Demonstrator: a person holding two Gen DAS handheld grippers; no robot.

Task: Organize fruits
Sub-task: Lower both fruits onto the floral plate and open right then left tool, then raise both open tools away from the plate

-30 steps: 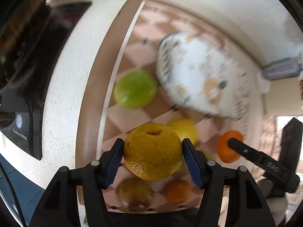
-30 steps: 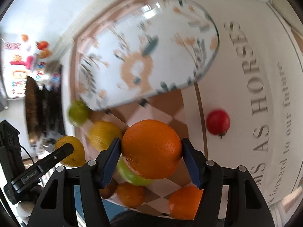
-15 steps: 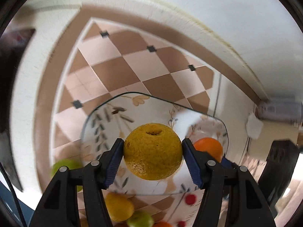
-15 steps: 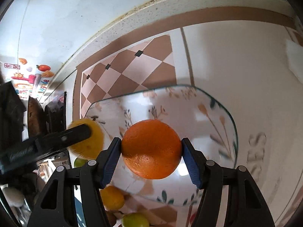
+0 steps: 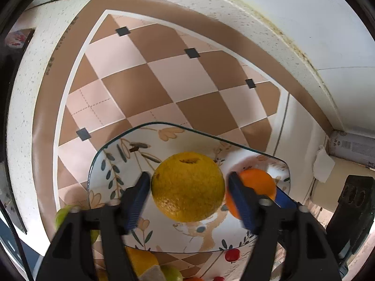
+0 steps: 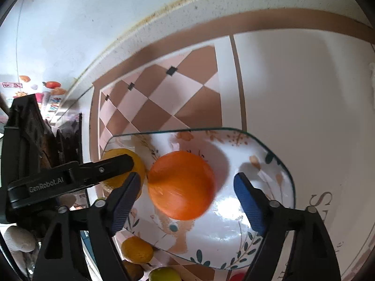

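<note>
A glass plate (image 5: 117, 161) with a leaf and deer print lies on the checked mat. In the left wrist view my left gripper (image 5: 187, 196) stands open around a yellow-orange citrus fruit (image 5: 187, 185) on the plate, jaws just clear of it. In the right wrist view my right gripper (image 6: 185, 199) is open over the plate (image 6: 264, 175), and an orange (image 6: 181, 185) lies between its jaws, blurred. The orange also shows in the left wrist view (image 5: 255, 182), and the yellow fruit in the right wrist view (image 6: 138, 164), beside the orange.
Loose fruit lies at the plate's near edge: a green one (image 5: 62, 215), a yellow one (image 5: 143, 262), small red ones (image 5: 232, 254), and a yellow-orange one (image 6: 137, 249). The wall (image 5: 281, 0) runs behind the mat. A can (image 5: 351, 147) stands at the right.
Both grippers have opened and let go of their fruit on the plate. Before that they carried the yellow fruit and the orange from the fruit pile over the plate.
</note>
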